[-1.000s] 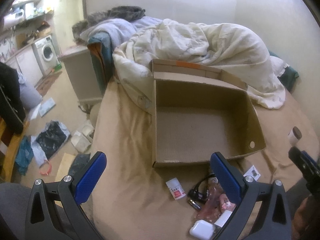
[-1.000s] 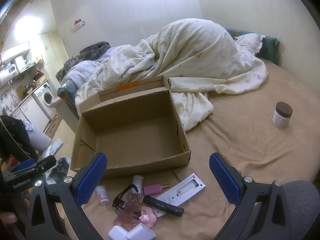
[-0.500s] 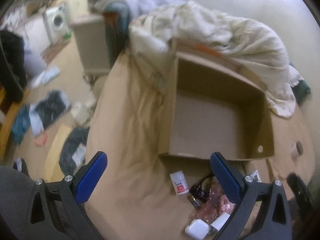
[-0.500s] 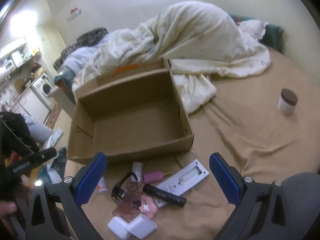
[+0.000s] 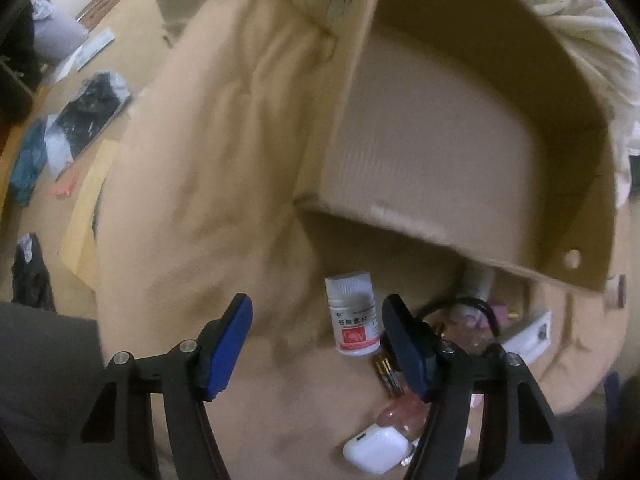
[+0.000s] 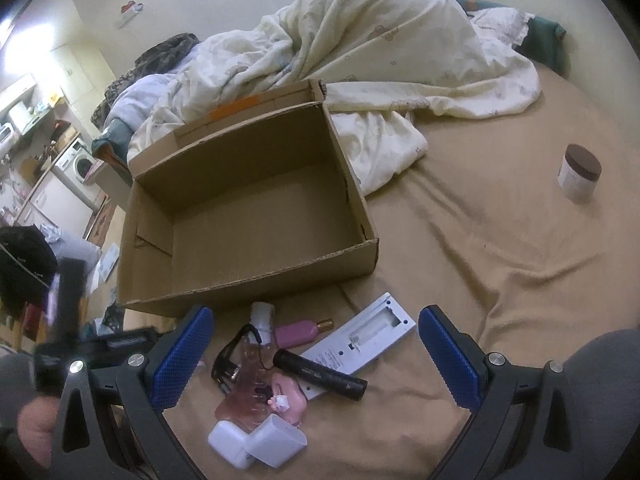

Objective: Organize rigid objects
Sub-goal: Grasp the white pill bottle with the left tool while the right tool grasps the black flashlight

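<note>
My left gripper (image 5: 320, 332) points down at the tan bedsheet, its jaws closing. A white pill bottle (image 5: 354, 314) with a red label lies between them, near the right finger. The left pad stands clear of it. An open cardboard box (image 5: 420, 152) lies just beyond, bare inside (image 6: 256, 232). My right gripper (image 6: 316, 352) hangs open and holds nothing above a pile in front of the box. The pile has a black tube (image 6: 320, 374), a white remote (image 6: 360, 340), a pink bottle (image 6: 300, 330) and white charger blocks (image 6: 256, 442).
A crumpled cream duvet (image 6: 360, 52) fills the bed behind the box. At the far right a brown-lidded jar (image 6: 580, 172) stands on the sheet. White earbuds case (image 5: 376, 450) and batteries (image 5: 388, 372) lie by the left gripper. Clutter covers the floor (image 5: 80, 120) left of the bed.
The left gripper has dropped toward the sheet and tipped to point down, and its jaws have narrowed around the pill bottle. The right gripper has dipped slightly and stays wide.
</note>
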Tool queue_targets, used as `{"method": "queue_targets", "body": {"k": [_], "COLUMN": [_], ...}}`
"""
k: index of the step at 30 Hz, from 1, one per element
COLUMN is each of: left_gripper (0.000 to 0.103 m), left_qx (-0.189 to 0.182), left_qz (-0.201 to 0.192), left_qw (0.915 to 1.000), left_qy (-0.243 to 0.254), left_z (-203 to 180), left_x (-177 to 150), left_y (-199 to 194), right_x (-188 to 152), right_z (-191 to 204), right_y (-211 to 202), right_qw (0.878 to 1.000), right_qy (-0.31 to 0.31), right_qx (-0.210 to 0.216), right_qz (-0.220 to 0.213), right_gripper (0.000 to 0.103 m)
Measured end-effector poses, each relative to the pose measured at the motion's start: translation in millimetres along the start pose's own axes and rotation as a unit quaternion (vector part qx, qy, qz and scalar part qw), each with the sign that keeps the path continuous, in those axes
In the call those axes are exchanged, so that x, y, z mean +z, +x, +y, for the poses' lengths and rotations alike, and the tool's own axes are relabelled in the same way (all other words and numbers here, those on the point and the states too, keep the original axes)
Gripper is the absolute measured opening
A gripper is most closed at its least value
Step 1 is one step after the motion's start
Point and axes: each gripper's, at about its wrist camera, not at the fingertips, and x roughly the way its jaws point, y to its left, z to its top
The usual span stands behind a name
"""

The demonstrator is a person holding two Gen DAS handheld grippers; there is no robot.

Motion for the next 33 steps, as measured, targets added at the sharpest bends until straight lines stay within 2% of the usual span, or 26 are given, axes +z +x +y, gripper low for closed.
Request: {"method": "queue_targets", "body": {"k": [3,6,9,10,14,19,22,24,27,33], "left_gripper": [0.061,0.054,0.034,0.024,0.024,0.024,0.024,0.024,0.024,0.024], "left_qx": [-0.001,0.003,0.003,0.008,0.008,0.017,0.028,0.035,0.033,0.032], "left_qz": [0.024,0.025,0.028,0.028,0.026,0.010,0.006,0.012,0.015,0.010], "left_qw": [0.9997,0.9997,0.9995,0.9995,0.9993,0.9989,0.9984,0.9983,0.9985,0.9982], "left_qy": [-0.005,0.006,0.012,0.014,0.024,0.043,0.048,0.046,0.040,0.050], "left_z": [-2,-5,-4,-3,1,-2,-2,-15,-4,-6], "left_x": [-1,0,1,2,1,-4,-6,-9,-9,-7], "left_y": [21,26,30,31,30,21,14,8,8,7], "right_x": [0,0,-1,-2,-12,-29,-32,-32,-31,-34], "right_z": [-3,-5,-8,-11,-22,-17,-8,0,12,24], "right_y": [3,6,13,18,46,79,92,100,109,127], "right_qw": [1.000,1.000,0.999,0.999,0.988,0.973,0.968,0.968,0.969,0.964], "right_qy": [0.006,0.011,0.023,0.030,0.083,0.120,0.130,0.121,0.100,0.080], "right_qx": [-0.002,-0.006,-0.006,-0.002,0.019,-0.002,-0.027,-0.051,-0.088,-0.136], "right_qz": [0.007,0.013,0.032,0.043,0.128,0.199,0.212,0.215,0.208,0.214], "right_gripper": [0.103,0.103,0.103,0.103,0.103,0.103,0.103,0.103,0.103,0.103]}}
